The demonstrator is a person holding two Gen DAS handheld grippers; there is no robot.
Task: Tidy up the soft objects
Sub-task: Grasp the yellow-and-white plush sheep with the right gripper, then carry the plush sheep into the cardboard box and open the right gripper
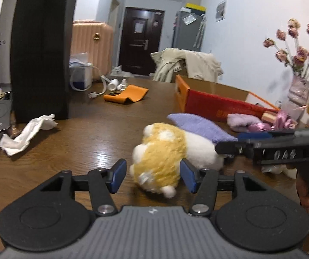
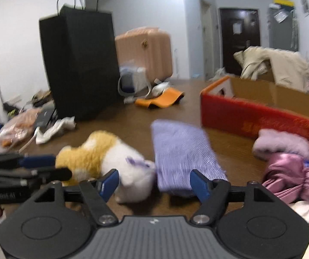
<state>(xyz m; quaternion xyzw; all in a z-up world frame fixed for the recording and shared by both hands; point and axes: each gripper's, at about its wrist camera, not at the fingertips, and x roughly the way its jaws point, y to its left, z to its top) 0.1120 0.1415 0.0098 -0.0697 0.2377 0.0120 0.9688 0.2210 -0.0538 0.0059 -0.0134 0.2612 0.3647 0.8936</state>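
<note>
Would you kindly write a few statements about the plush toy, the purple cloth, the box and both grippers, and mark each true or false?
1. The left gripper is open around the plush toy. True.
2. The right gripper is shut on the purple cloth. False: it is open.
3. The plush toy lies inside the red box. False: it lies on the table.
4. The black paper bag stands upright. True.

I'm seeing a yellow-and-white plush toy [image 1: 165, 151], a ribbed lilac cloth [image 2: 182, 151], a red box [image 2: 251, 116] and a wood-grained brown counter [image 1: 94, 138].
</note>
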